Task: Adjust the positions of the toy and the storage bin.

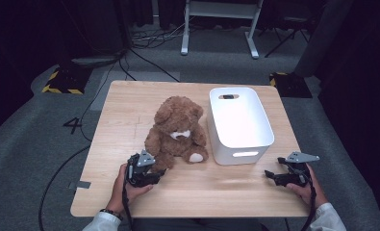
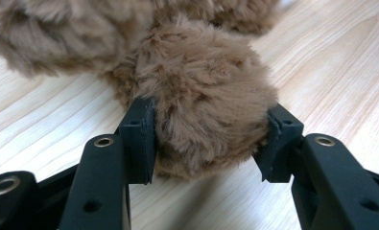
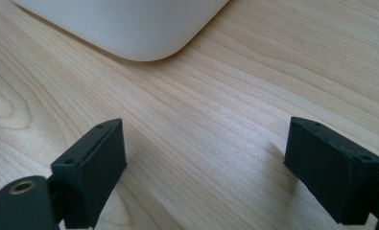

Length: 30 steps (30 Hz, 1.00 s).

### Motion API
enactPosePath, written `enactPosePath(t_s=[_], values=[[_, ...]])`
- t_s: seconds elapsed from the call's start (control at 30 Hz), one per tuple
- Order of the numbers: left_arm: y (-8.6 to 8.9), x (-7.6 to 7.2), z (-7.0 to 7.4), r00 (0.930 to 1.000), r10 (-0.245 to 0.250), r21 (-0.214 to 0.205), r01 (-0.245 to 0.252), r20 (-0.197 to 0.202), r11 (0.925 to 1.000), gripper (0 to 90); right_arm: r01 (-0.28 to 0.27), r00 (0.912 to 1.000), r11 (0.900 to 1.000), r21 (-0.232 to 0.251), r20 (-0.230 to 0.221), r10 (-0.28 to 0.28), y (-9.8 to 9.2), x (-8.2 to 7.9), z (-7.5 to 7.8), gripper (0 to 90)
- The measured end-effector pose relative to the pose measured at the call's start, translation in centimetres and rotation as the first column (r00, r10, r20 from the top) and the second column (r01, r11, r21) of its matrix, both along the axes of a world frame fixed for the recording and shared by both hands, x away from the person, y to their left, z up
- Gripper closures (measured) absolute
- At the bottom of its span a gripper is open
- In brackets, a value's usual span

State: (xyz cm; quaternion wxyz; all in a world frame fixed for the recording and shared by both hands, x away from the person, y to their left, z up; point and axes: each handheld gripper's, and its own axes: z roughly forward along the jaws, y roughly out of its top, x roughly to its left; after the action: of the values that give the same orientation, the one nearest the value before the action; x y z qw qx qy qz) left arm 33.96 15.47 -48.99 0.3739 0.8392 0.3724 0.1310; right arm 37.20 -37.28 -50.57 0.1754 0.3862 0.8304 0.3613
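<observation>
**Left gripper clamped on teddy bear's foot**

Left gripper [image 2: 211,139]: black, two-jaw, held in the person's left hand [image 1: 125,185] near the table's front edge; pads pressing both sides of a furry foot.

Fluffy brown plush teddy bear [image 1: 177,130]: seated upright at mid-table, cream muzzle and sole, gripped foot resting on the wood, just beside the bin.

Right gripper [image 1: 274,176]: black, jaws spread wide with bare wood between them, held low at the table's right front corner.

White rounded-corner plastic bin [image 1: 255,139]: right of the bear, open top, slot handles.

Light wooden table [image 1: 130,106]: rectangular, pale grain.
</observation>
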Motion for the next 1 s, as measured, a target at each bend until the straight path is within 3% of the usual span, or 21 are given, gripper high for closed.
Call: enactPosePath(t_s=[0.13,0.37,0.8,0.97,1.0], values=[[-1.5,0.0,-0.1,1.0,-0.004,-0.004,0.004,-0.007,1.0,48.8,-0.001,1.0,1.0,-0.001,0.0,0.001,0.0,0.0,0.0,14.0],[-3.7,-0.1,-0.2,0.9999,-0.01,0.034,0.01,0.011,0.9994,48.0,0.0,1.0,1.0,0.0,0.0,0.0,0.0,0.0,0.0,14.0],[-5.1,-0.1,-0.4,0.9999,-0.01,0.041,0.01,0.013,0.9991,48.8,-0.001,1.0,1.0,0.0,0.0,0.001,0.0,0.0,0.0,14.0],[-4.9,-0.3,-0.3,0.9997,-0.006,0.051,0.005,0.024,0.9987,40.6,0.0,1.0,1.0,-0.001,0.0,0.0,0.0,0.0,0.0,14.0],[-4.9,-0.5,-0.2,0.9993,-0.01,0.077,0.008,0.035,0.997,36.7,0.0,1.0,1.0,0.0,0.0,0.0,0.0,0.0,0.0,14.0]])
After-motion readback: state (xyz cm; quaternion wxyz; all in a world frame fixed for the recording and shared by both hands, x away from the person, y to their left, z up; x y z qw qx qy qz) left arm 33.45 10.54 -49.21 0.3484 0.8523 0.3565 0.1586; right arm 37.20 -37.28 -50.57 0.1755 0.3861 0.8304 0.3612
